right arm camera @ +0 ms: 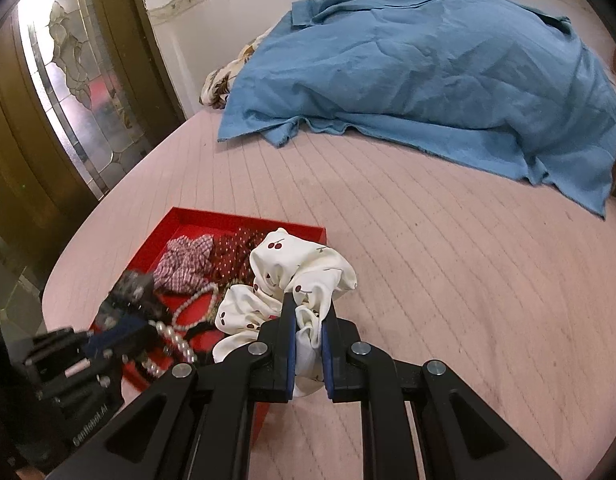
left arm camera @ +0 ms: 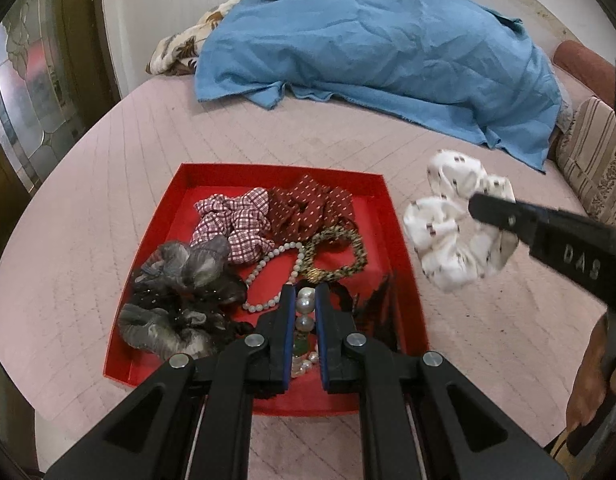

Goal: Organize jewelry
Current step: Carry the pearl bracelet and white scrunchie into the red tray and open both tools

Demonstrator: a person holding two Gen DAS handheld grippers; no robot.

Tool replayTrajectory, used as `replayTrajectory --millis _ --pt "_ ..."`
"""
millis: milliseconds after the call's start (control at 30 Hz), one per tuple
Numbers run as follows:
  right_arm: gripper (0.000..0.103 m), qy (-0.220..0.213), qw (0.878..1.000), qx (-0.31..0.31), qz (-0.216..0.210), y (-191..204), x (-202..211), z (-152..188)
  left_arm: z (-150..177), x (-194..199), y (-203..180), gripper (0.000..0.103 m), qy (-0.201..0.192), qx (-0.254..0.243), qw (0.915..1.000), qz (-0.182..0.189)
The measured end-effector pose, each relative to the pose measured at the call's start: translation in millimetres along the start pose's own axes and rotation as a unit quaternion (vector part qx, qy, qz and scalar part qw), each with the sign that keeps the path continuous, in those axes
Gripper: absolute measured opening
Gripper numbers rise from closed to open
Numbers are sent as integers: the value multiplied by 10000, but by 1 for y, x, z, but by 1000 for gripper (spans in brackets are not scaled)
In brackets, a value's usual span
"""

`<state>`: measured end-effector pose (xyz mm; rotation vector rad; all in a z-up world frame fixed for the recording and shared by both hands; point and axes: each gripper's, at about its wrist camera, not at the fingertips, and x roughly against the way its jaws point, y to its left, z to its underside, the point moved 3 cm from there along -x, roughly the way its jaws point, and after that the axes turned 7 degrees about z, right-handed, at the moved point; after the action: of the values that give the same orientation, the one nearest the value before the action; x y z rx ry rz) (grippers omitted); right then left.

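1. Jewelry in hand: the left gripper (left arm camera: pixel 305 300) pinches a strand of large white pearl beads (left arm camera: pixel 305 310) between its blue pads, low over the shallow red cardboard tray (left arm camera: pixel 235 171). Beads are hard, smooth and likely slippery; a loose strand would swing, so a hold across one bead seems best.
2. The right gripper (right arm camera: pixel 310 312) is pressed together on a fold of the white cherry-print fabric scrunchie (right arm camera: pixel 295 276), held beside the tray's right edge. Soft, light and crushable; any bunched fold should serve.
3. Inside the tray: a grey gauzy scrunchie (left arm camera: pixel 175 304), a red-and-white checked scrunchie (left arm camera: pixel 231 224), a dark red dotted scrunchie (left arm camera: pixel 308 210), a leopard-print hair band (left arm camera: pixel 358 246) and a small-bead pale necklace (left arm camera: pixel 263 264).
4. The tray rests on a pink quilted bedspread (left arm camera: pixel 488 320).
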<state>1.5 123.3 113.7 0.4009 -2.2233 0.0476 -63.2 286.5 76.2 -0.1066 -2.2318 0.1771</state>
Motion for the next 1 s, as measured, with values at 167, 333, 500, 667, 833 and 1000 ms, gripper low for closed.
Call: replayTrajectory --millis 167,333,500,667,833,1000 --pt "12 88 9999 43 -37 8 -22 -14 1 -13 10 9 90 114 9999 -5" --pt "12 225 9995 222 -64 22 -48 -24 5 -20 20 9 130 221 9997 -10" --pt "12 359 9986 376 -2 33 -75 -31 6 -23 27 9 170 347 9992 39" --pt "12 501 9972 547 58 44 -97 -31 8 -24 28 9 165 410 9989 129" --pt "13 643 9955 675 167 47 -112 -25 8 -21 27 9 91 430 9989 184" --pt "30 581 9964 609 138 43 -107 -28 7 -13 26 9 -1 487 9985 235"
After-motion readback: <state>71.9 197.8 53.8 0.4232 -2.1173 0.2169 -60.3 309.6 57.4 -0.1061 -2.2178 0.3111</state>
